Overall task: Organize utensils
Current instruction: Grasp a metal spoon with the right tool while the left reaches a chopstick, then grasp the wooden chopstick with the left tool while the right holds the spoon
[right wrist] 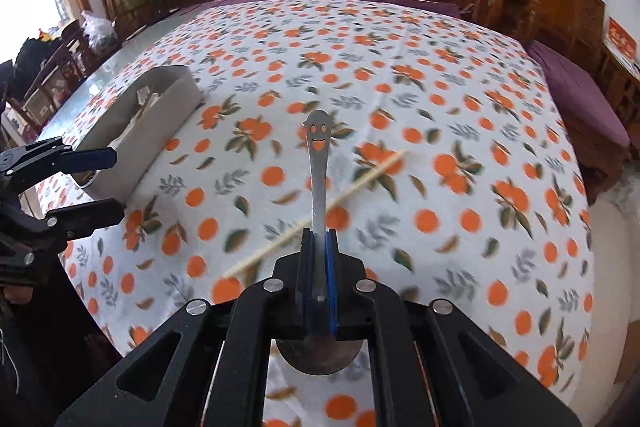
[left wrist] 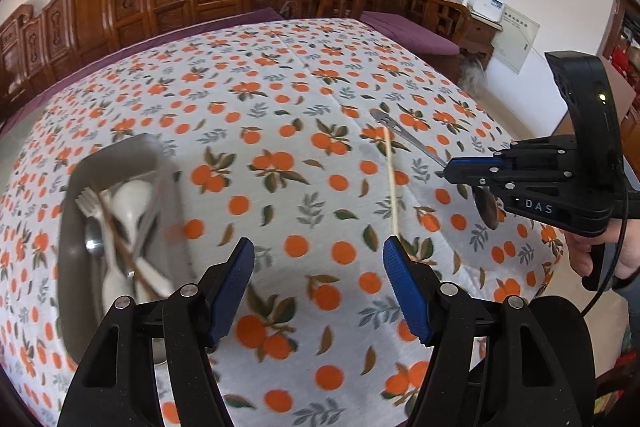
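Fingers (left wrist: 239, 279) of the left gripper (left wrist: 318, 291) stand wide apart in the left wrist view and grasp nothing; only tablecloth (left wrist: 280, 131) shows between them. At 9 o'clock lies the grey tray (left wrist: 80, 187), blurred, its near end hidden behind the left finger. Inside it I make out a fork (left wrist: 86, 203), a white spoon (left wrist: 130, 207), a metal spoon (left wrist: 93, 241) and brown chopsticks (left wrist: 124, 255), all crossing each other; more than that I cannot tell. At 3 o'clock the right gripper (left wrist: 450, 171) is clenched on a smiley spoon (left wrist: 404, 135), whose bowl hangs below the black body and is half hidden. One pale chopstick (left wrist: 391, 183) lies on the cloth at 1 o'clock, its near tip just beside the right finger.

From the right wrist view, the right gripper (right wrist: 320, 239) is closed tight on the smiley spoon (right wrist: 319, 163); the handle points to 12 o'clock, the bowl is partly covered by the gripper body. Pale chopstick (right wrist: 316, 215) passes behind the handle. Grey tray (right wrist: 136, 131) sits at 10 o'clock, its contents hard to see. Left gripper (right wrist: 116, 185), released, is cut off at 9 o'clock
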Motion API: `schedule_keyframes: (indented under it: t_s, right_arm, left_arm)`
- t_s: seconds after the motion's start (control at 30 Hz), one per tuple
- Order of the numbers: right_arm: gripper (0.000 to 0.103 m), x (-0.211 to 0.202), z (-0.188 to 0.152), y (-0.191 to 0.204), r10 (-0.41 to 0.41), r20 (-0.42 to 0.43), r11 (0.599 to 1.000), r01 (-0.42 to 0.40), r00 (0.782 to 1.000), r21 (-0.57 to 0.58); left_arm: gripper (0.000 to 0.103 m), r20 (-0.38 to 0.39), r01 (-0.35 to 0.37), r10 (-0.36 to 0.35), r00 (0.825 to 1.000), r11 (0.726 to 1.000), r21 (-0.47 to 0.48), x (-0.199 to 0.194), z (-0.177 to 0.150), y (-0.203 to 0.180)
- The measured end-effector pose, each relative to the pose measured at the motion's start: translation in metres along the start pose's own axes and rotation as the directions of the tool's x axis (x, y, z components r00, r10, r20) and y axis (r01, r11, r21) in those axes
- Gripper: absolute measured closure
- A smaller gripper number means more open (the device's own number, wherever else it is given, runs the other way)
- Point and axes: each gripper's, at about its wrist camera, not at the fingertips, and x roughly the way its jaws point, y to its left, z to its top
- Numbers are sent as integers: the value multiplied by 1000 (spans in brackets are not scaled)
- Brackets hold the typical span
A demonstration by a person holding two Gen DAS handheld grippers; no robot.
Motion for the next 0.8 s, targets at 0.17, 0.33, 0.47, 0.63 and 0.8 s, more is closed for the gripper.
schedule_keyframes:
  t_s: [0.17, 0.33, 0.47, 0.63, 0.8]
  right_arm:
    - [96, 4, -16, -26, -10, 3, 998, 9, 1000, 62]
    - [96, 11, -29, -44, -28, -11, 994, 29, 1000, 101]
    - [96, 13, -33, -55, -31, -14, 991, 32, 999, 129]
    - [96, 13, -35, -63, -26, -12, 988, 27, 1000, 150]
    - [96, 13, -36, -64, -26, -15, 987, 28, 1000, 156]
  left_arm:
    - [43, -15, 30, -30, 999, 999, 12, 20, 10, -16]
    - [48, -34, 45, -43, 999, 998, 55, 45, 23, -36]
    - [56, -55, 54, -50, 997, 995, 81, 66, 29, -48]
    - [62, -87, 75, -69, 994, 995, 72, 87, 30, -53]
    - [67, -107, 68, -60, 992, 995, 79, 100, 30, -58]
